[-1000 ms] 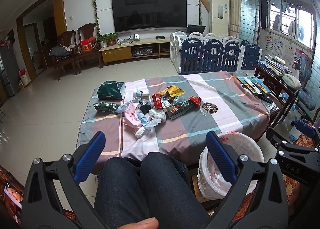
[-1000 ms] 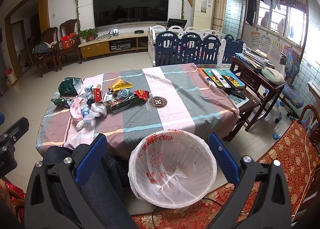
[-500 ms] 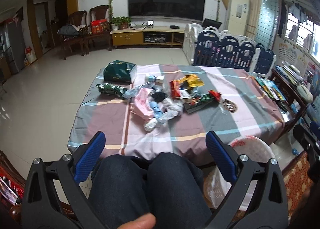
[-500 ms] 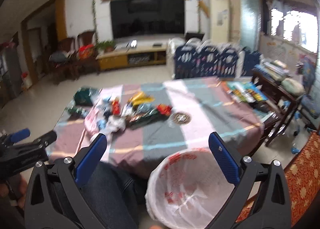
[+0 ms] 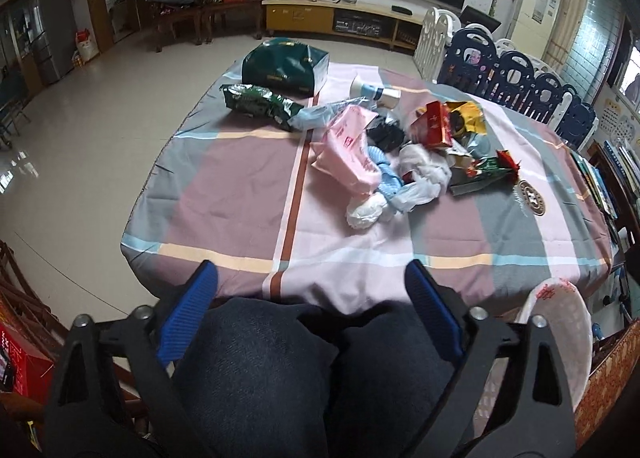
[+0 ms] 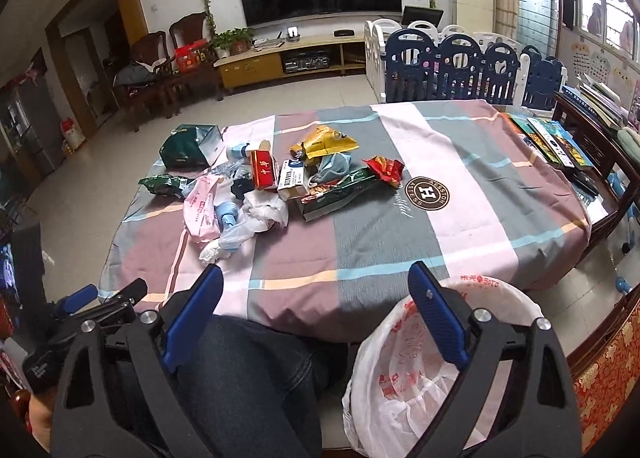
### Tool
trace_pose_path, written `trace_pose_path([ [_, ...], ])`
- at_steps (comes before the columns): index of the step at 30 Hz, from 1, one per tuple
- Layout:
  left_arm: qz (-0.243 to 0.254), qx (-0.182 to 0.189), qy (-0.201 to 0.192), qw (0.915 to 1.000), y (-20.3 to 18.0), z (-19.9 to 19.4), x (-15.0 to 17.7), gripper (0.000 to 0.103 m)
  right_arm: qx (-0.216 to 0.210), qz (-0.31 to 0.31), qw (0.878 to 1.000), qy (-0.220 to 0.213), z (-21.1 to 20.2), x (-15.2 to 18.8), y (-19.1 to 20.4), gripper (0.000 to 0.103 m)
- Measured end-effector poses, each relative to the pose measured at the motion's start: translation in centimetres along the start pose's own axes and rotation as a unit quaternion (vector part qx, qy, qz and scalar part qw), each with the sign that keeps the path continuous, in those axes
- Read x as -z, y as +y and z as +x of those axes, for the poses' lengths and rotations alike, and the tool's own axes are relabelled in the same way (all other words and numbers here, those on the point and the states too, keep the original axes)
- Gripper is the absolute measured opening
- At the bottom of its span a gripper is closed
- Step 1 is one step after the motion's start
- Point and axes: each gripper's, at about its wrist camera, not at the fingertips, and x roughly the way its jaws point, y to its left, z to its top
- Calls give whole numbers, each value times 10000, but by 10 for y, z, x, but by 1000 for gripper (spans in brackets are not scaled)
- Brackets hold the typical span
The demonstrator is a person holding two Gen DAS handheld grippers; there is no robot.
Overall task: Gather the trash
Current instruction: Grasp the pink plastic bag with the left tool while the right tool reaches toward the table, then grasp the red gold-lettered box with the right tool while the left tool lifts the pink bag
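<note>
**Trash pile on the table, both grippers hanging back over the lap**

Biggest thing here is the table point(image 6: 472, 218), covered in a striped pink, grey and mauve cloth with a round H logo near its middle. A person sits at the near edge, dark-jeaned knees point(image 5: 312, 370) filling the bottom of both wrist views. Off the table's near right corner sits a white bin point(image 6: 404, 390) lined with a printed plastic bag.

The trash pile point(image 6: 264, 186) is spread over the far left part of the table: a dark green bag point(image 5: 284, 64) nearest the far left corner, a green snack wrapper point(image 5: 256, 102) by the left edge, a pink packet point(image 5: 348, 150), a red box point(image 5: 434, 126), a yellow wrapper point(image 6: 324, 142) and crumpled white plastic point(image 5: 416, 182) toward the middle.

The left gripper point(image 5: 312, 278) and the right gripper point(image 6: 316, 278) both have their blue jaws spread wide but closing in a bit, with nothing between them. Both sit short of the near edge, well away from the pile.
</note>
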Motion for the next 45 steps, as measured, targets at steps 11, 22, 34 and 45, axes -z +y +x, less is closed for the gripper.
trace_pose_path([
  [11, -838, 418, 388, 9948, 22, 93, -48, 61, 222, 313, 9980, 505, 45, -4, -18, 52],
  [22, -990, 1281, 775, 9838, 9, 182, -90, 25, 315, 624, 9932, 935, 72, 9, -45, 52],
  [34, -1754, 801, -969, 9764, 61, 92, -65, 24, -573, 487, 9933, 879, 155, -15, 18, 54],
  [45, -1672, 727, -909, 9790, 60, 102, -61, 24, 55, -9, 9979, 647, 244, -95, 70, 74],
])
